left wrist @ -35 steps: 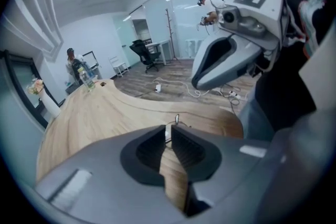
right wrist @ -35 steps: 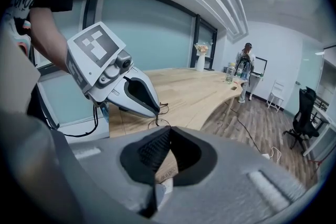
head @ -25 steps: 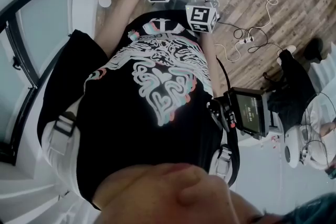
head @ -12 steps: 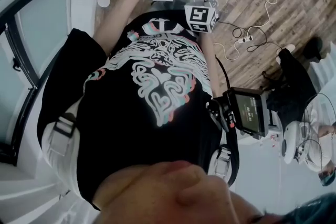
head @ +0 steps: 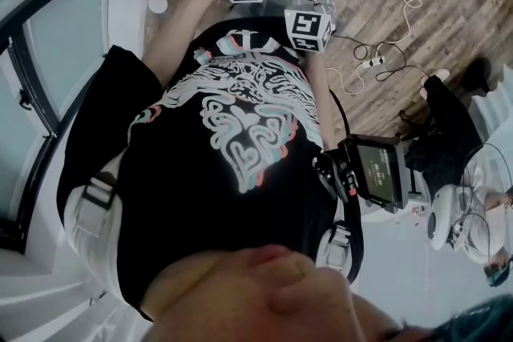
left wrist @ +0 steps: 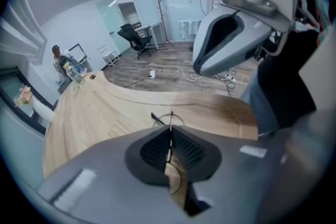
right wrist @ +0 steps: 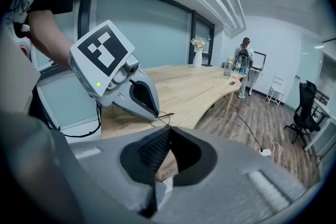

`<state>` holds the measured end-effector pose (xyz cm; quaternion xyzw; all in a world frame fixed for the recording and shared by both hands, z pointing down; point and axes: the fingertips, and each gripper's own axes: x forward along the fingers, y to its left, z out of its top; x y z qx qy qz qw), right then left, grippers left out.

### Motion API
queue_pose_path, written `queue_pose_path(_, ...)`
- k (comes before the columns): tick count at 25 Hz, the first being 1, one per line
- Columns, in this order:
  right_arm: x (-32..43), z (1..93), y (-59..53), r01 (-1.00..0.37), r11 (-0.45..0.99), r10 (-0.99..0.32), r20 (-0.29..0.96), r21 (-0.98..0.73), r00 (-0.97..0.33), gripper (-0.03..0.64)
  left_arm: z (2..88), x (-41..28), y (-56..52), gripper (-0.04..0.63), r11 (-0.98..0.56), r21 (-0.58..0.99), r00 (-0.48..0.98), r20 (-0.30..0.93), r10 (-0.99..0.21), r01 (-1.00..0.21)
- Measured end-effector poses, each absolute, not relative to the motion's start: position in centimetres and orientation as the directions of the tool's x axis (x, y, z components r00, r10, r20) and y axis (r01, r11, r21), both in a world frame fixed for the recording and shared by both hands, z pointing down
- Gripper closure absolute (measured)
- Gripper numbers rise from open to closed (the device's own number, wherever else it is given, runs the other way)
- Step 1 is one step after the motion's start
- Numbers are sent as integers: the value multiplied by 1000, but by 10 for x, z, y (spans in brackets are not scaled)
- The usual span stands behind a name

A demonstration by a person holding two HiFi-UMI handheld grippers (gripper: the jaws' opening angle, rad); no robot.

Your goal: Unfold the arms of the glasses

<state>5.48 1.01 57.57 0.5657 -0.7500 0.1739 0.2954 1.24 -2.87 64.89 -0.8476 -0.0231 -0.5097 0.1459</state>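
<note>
we see our left tongs [left wrist: 170,131] narrower than a second ago, closing on the glasses [left wrist: 163,119]; right tongs [right wrist: 168,131] pinched together. glasses near the table's [left wrist: 94,113] edge; wood floor [left wrist: 168,68], chair [left wrist: 134,36] beyond.

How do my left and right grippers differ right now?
The left gripper is closing its jaws on the glasses; the right gripper has its jaws together, and whether they hold anything is unclear. The left reaches farther over the table than the right. Both point toward the table.
</note>
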Motion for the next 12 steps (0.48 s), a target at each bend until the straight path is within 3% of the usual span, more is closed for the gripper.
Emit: queue_pose_path(12,53,582,1,-935,348,-720,658,68,-220,617,619,13,-24,598,-968,-209,591,802,-90,137)
